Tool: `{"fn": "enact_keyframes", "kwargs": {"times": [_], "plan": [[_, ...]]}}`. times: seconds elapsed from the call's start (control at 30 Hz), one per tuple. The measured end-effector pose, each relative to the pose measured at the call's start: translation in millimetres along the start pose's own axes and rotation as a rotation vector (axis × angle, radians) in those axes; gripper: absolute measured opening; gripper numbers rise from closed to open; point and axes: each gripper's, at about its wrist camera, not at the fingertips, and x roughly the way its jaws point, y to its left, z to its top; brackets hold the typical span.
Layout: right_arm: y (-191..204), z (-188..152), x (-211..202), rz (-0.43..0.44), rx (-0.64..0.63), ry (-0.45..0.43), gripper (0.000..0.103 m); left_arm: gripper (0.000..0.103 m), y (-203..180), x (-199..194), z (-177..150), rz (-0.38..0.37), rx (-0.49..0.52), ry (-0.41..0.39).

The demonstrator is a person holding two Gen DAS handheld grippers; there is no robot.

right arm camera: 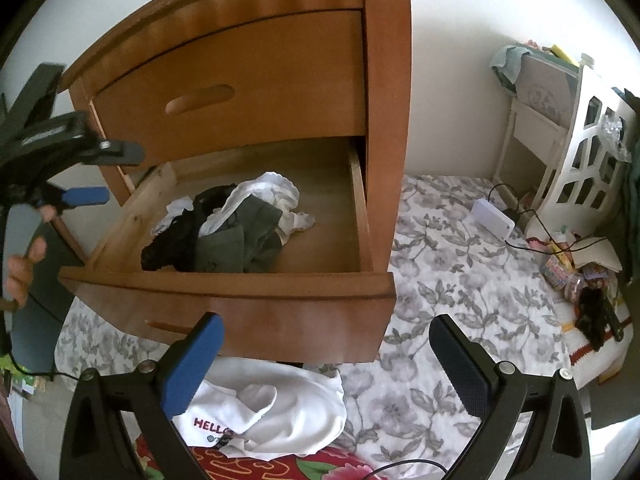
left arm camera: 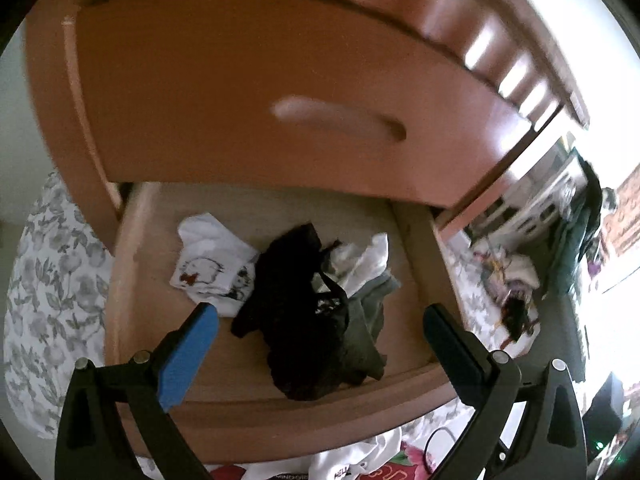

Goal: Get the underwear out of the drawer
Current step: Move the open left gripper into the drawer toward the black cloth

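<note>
The lower drawer [left arm camera: 256, 400] [right arm camera: 240, 304] of a wooden nightstand is pulled out. Inside lies a heap of underwear: a black lace piece [left arm camera: 296, 312] [right arm camera: 176, 236], a grey-green piece [left arm camera: 368, 328] [right arm camera: 236, 244], white pieces [left arm camera: 368, 260] [right arm camera: 272, 196] and a white printed one [left arm camera: 212, 268]. My left gripper [left arm camera: 320, 320] hangs open just above the drawer, with the black piece between its fingers' line but untouched. In the right wrist view the left gripper [right arm camera: 104, 172] shows at the drawer's left side, held by a hand [right arm camera: 24, 264]. My right gripper [right arm camera: 326, 332] is open in front of the drawer.
The upper drawer [right arm camera: 240, 92] is closed. A white garment with red lettering [right arm camera: 272, 408] and a red floral cloth [right arm camera: 248, 464] lie on the floral bedspread [right arm camera: 452, 280] below the drawer. A white device with cables [right arm camera: 492, 220] and clutter [right arm camera: 576, 276] sit at the right by a white headboard [right arm camera: 588, 152].
</note>
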Motion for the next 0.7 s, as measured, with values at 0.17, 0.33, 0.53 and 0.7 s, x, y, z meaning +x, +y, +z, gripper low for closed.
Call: {"fn": "enact_keyframes", "kwargs": {"times": [0.17,0.33,0.53,0.7], "plan": [[-1,-1,1,-0.002,-0.002,0.006,0.103,0.102,-9,37,0,0.021,0.020,0.141],[-4,-2,1,-0.008,0.005,0.005,0.103,0.102,-10,58,-3,0.097,0.029,0.203],[-4,-3,2,-0.008,0.004,0.012,0.103,0.102,-6,68,-8,0.183,0.041,0.229],[-2,-3,3,-0.004,-0.004,0.015,0.103,0.100,-2,76,-11,0.219,0.039,0.237]]}}
